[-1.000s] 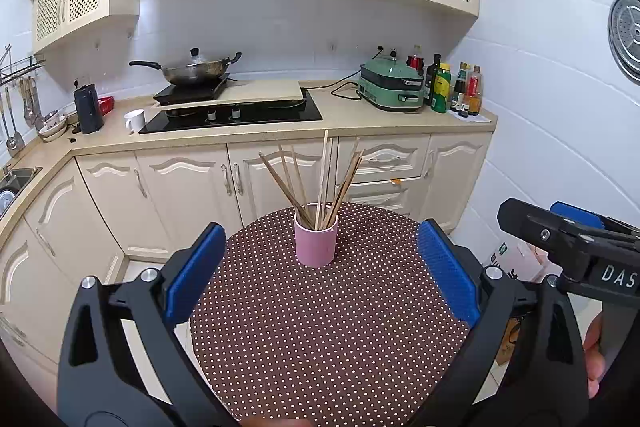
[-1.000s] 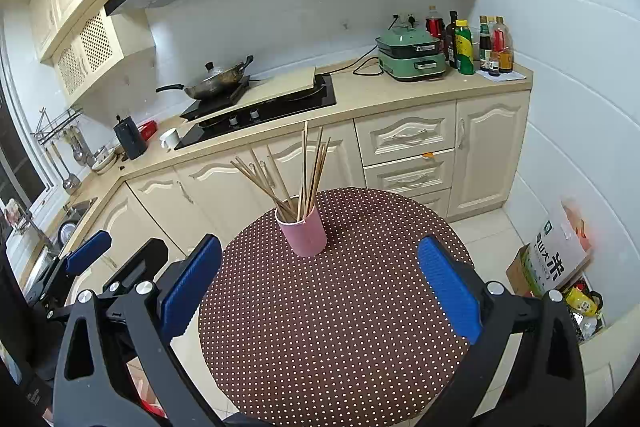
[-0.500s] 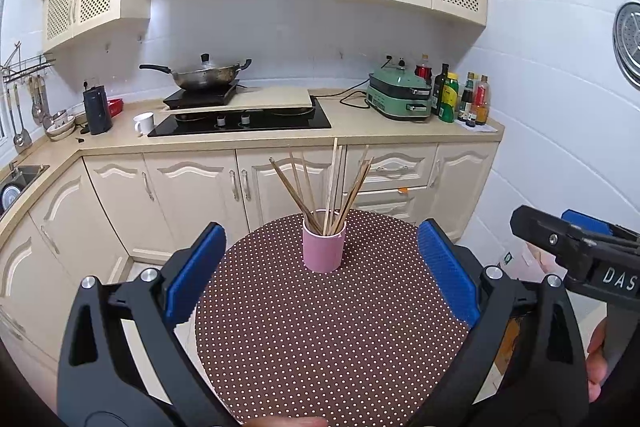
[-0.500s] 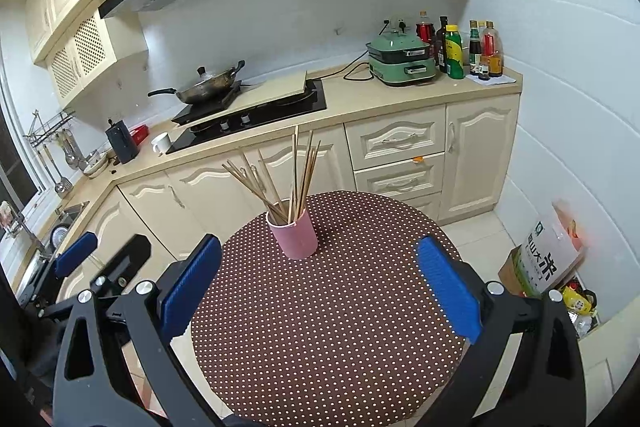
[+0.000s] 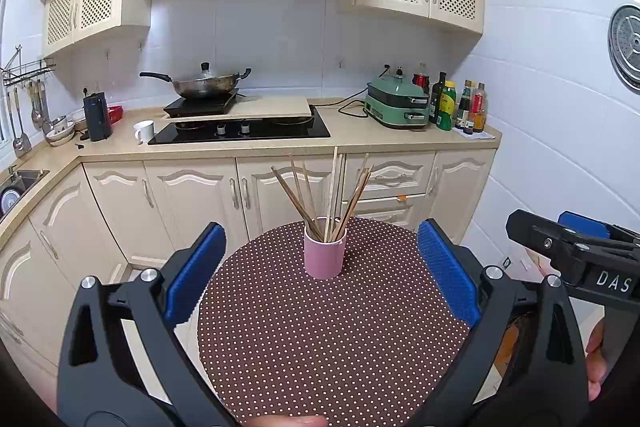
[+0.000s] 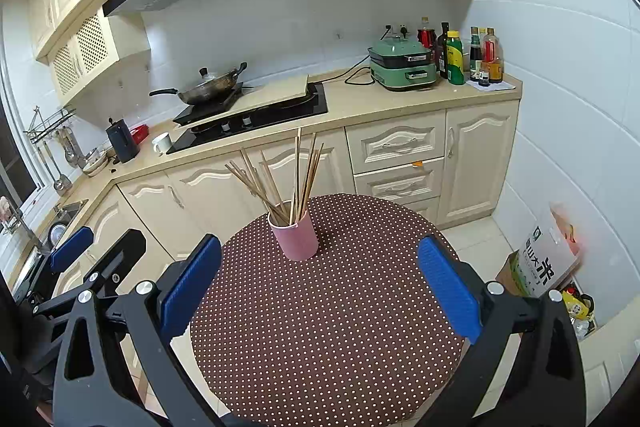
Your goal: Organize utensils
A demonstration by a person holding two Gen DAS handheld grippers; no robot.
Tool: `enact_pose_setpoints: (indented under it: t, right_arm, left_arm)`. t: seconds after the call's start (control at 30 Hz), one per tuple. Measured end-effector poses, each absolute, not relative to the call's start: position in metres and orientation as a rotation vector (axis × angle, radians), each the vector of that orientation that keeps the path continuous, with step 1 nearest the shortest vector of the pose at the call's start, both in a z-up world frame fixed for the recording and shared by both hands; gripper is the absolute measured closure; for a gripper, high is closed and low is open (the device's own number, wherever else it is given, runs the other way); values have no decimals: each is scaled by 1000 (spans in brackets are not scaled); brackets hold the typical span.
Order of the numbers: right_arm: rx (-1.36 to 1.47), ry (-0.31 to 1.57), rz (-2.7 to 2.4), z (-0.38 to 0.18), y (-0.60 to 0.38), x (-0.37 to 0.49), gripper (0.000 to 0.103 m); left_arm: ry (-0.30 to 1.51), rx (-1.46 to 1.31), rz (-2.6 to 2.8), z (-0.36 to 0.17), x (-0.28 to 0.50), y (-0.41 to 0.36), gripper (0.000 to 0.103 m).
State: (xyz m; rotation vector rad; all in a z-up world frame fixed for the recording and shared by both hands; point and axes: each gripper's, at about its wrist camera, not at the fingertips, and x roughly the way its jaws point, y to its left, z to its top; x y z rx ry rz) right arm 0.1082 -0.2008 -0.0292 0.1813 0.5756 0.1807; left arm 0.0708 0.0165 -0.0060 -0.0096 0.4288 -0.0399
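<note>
Two sets of tongs hang over a round bench (image 5: 332, 339) covered in a brown cloth with white dots. Both are spread wide and pinch nothing. The left tongs (image 5: 322, 277) show their blue pads (image 5: 196, 273) at 9 and 3 o'clock of the left wrist view, and the right tongs (image 6: 318, 287) are spread the same way in the right wrist view.

Between the pads, toward 12 o'clock on the bench, stands a pink cup (image 5: 325, 253), upright on the cloth and apart from both sets of tongs. A bundle of wooden chopsticks (image 5: 330, 195) stands in it, fanning out: some lean toward 10 o'clock, a few rise nearly straight, others tip toward 1 o'clock.

From the left wrist view the right tongs appear at 3 o'clock, beside the bench edge; from the right wrist view the left tongs sit at 8 o'clock.

Beyond the bench runs a kitchen counter (image 5: 360, 135) with a black hob (image 5: 240, 131), a wok (image 5: 204, 83) at 11 o'clock, a green cooker (image 5: 396, 103) and bottles (image 5: 456, 103) at 1 o'clock.
</note>
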Motion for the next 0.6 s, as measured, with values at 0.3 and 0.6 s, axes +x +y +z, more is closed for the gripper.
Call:
enact_pose_setpoints:
  t: [0.3, 0.6]
  right_arm:
    - [187, 575, 177, -31, -205, 105, 8]
    - [193, 586, 181, -33, -206, 104, 8]
  left_arm:
    - [415, -13, -52, -8, 66, 15, 8]
    - [420, -2, -47, -9, 64, 12, 8]
